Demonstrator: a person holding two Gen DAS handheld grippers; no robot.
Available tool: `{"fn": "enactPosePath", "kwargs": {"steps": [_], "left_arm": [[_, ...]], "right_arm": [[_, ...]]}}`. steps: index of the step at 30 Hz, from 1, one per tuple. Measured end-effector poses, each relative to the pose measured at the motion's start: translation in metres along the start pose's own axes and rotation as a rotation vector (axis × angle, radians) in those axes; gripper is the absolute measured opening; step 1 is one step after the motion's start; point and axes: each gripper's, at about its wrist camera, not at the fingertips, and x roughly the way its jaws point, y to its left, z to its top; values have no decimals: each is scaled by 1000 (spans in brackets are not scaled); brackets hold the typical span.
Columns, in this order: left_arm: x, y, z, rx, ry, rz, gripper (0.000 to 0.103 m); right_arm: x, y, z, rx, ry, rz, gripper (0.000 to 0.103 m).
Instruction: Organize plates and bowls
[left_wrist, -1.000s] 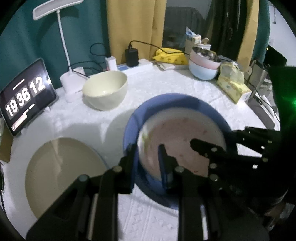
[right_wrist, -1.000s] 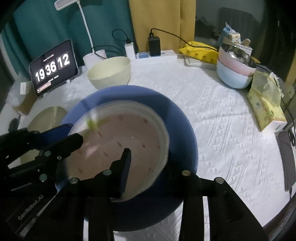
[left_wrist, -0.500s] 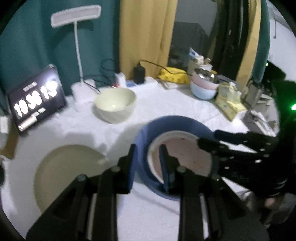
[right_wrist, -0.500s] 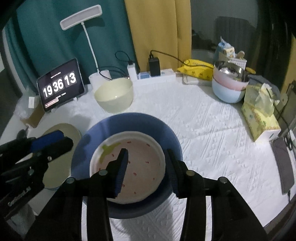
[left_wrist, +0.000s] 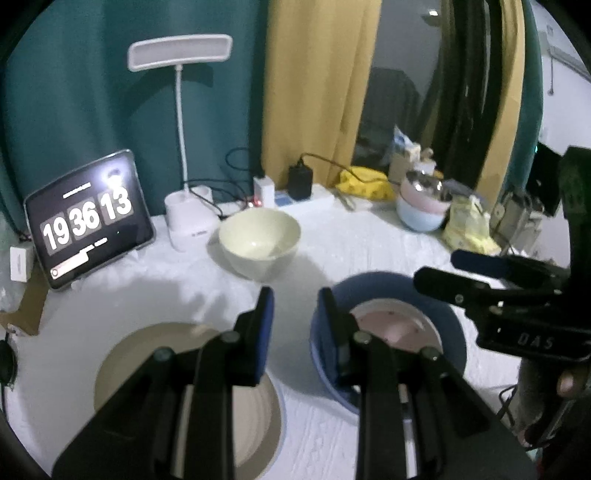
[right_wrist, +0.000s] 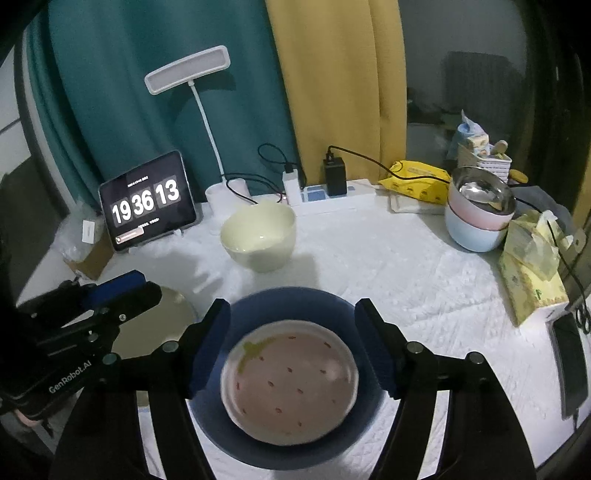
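My right claw hangs above the pink plate, which sits nested in the blue plate on the worktop. Its jaws have just been opening, now wide and empty. My left claw is narrow, gripping nothing. The beige plate lies below and left of it, nearer that claw; the cream bowl, I think, stands well ahead.

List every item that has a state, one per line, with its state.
Pink plate: lying in the blue plate, released.
Blue plate: flat on the table.
Beige plate: flat, apart, bare.
Cream bowl: upright, empty.
Pink bowl: stacked in the light blue bowl.
Lamp: off.
Clock screen: lit.
Right gripper: open, jaws just widened, holding nothing.
Left gripper: open, empty.
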Motion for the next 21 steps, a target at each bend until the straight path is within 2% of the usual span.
{"fn": "enactPosePath", "kwargs": {"steps": [3, 8, 12, 21], "left_arm": [[0, 6, 4, -18, -11, 41, 26], [6, 20, 11, -39, -1, 33, 26], [13, 31, 22, -54, 21, 5, 26], [37, 54, 45, -75, 42, -5, 26]], "right_arm": [[4, 1, 8, 26, 6, -22, 73], [11, 6, 20, 24, -1, -67, 72], [23, 9, 34, 21, 18, -48, 72], [59, 15, 61, -4, 56, -56, 72]]}}
